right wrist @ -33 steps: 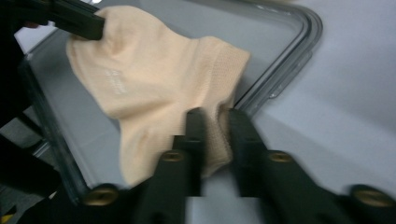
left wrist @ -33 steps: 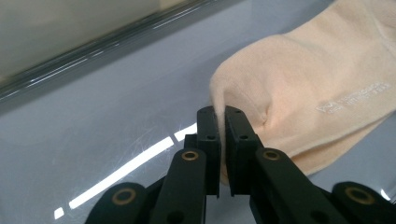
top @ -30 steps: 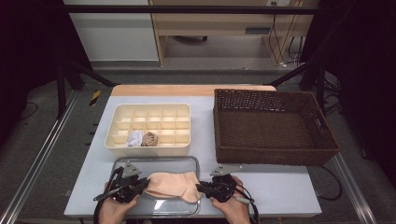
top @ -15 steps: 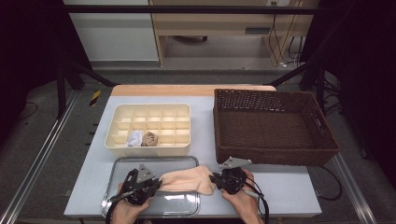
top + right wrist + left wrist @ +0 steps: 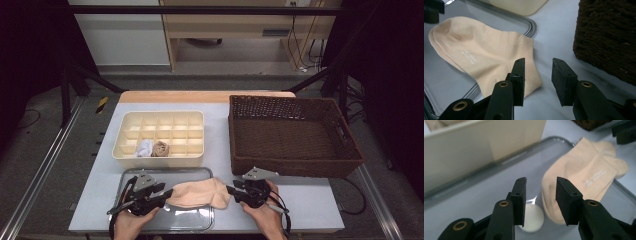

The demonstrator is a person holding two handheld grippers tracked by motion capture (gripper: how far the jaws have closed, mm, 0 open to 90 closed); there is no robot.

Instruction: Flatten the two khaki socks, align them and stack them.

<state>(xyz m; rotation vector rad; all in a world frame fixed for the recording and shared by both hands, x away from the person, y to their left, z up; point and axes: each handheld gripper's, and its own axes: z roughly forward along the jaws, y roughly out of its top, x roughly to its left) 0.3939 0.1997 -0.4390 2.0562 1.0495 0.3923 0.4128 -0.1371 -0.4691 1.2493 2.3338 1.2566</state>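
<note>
**Two grippers let go of a flattened sock**

Two things wait upper frame: basket (image 5: 295,135) right, box (image 5: 159,137) left. Lower centre, the sock (image 5: 200,193) lies spread across the tray (image 5: 150,222) edge, probably laid out for folding. Left gripper (image 5: 167,192) and right gripper (image 5: 231,190) have just been opening, nothing between their jaws.

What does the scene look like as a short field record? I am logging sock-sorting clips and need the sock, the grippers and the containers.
sock: peach sock lying flat, partly on the metal tray, one end over its right edge onto the table
left gripper: jaws just opened, released, at the sock's left end
right gripper: jaws just opened, released, at the sock's right end
divided box: two rolled socks in front cells
wicker basket: empty
</note>
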